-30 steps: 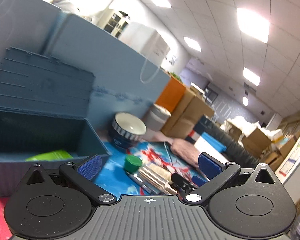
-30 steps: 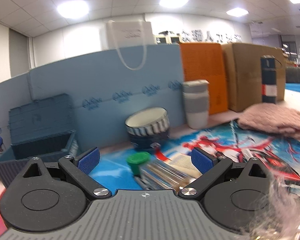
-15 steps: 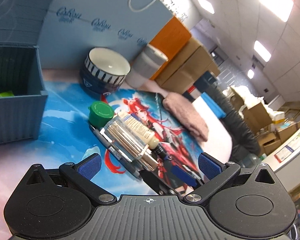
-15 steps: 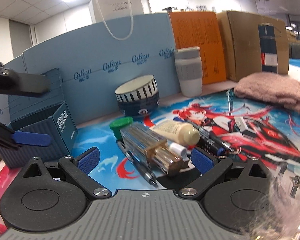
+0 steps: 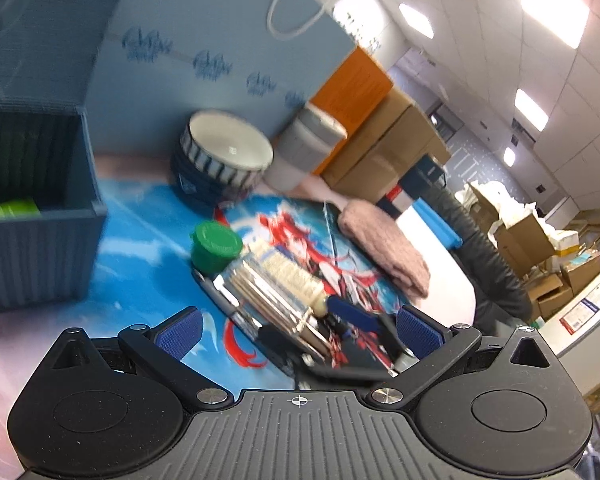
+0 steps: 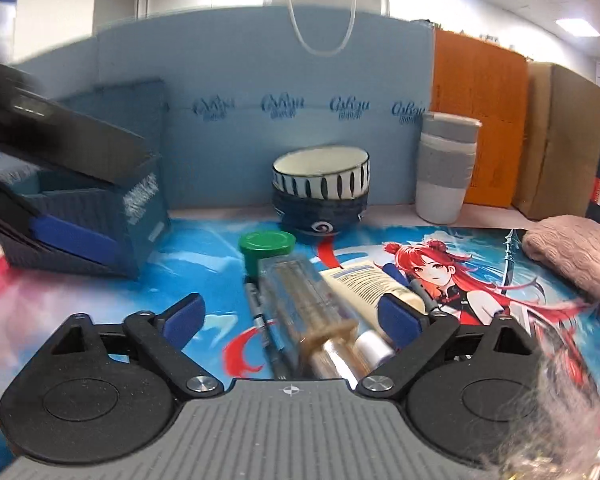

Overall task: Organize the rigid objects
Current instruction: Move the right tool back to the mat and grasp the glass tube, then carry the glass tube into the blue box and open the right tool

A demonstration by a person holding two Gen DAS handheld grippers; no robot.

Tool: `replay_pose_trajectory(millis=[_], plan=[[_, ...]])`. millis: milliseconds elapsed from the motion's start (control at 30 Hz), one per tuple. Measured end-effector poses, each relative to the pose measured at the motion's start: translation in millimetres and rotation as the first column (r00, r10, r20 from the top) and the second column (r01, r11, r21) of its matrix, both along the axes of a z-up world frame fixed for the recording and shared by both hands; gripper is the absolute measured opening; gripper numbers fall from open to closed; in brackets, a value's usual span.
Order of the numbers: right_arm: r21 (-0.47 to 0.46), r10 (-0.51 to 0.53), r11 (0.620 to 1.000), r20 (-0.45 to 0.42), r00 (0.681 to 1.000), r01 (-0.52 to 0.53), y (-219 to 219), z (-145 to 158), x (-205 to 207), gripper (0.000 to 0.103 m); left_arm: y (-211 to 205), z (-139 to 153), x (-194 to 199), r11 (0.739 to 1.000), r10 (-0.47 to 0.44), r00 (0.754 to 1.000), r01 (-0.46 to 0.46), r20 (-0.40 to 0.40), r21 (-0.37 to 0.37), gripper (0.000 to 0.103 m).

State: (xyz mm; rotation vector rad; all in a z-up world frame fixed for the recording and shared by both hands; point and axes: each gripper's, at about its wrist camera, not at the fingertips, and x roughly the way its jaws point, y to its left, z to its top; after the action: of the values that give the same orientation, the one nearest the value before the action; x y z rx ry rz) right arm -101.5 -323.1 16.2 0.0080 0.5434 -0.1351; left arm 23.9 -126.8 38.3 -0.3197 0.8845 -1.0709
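Both grippers have dropped closer to the pile since a moment ago. The right gripper (image 6: 294, 320) now straddles the clear bottle (image 6: 308, 300), jaws spread wide, nothing gripped. The bottle lies on the printed mat (image 6: 204, 264), long axis running from the green-lidded jar (image 6: 266, 250) toward the camera, cap end nearest. The left gripper (image 5: 296, 326) is open too, near the storage box (image 5: 40, 216).

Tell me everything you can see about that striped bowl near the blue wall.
The striped bowl looks ceramic: white inside, with dark vertical dashes around its white outer rim. It sits upright, nested on top of a darker navy bowl with a small swirl mark. As far as can be seen it is empty. The stack stands at the back edge of the printed mat, close to the blue foam board, left of a grey-and-white cup, behind the green-lidded jar.
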Motion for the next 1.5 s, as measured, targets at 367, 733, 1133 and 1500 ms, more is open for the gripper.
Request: replay_pose_trajectory(millis=[367, 733, 1133, 1500], plan=[[-0.053, 0.063, 0.996, -0.133, 0.989, -0.070, -10, -7, 54, 0.044, 29, 11, 11, 0.994, 0.060, 0.998, -0.059, 0.004, -0.087, 0.103], [0.035, 0.030, 0.999, -0.189, 0.982, -0.024, -5, -6, 67, 0.040, 40, 25, 10, 0.994, 0.076, 0.995, -0.072, 0.056, -0.085, 0.103], [0.148, -0.079, 0.985, -0.086, 0.993, 0.092, -5, 11, 51, 0.036, 128, 31, 35, 0.952, 0.306, 0.938, -0.305, 0.161, -0.028, 0.103], [0.130, -0.040, 0.991, 0.221, 0.974, 0.011, 54, 100, 49, 0.036, 194, 28, 72, 0.875, 0.483, 0.871, -0.477, 0.093, -0.081, 0.103]])
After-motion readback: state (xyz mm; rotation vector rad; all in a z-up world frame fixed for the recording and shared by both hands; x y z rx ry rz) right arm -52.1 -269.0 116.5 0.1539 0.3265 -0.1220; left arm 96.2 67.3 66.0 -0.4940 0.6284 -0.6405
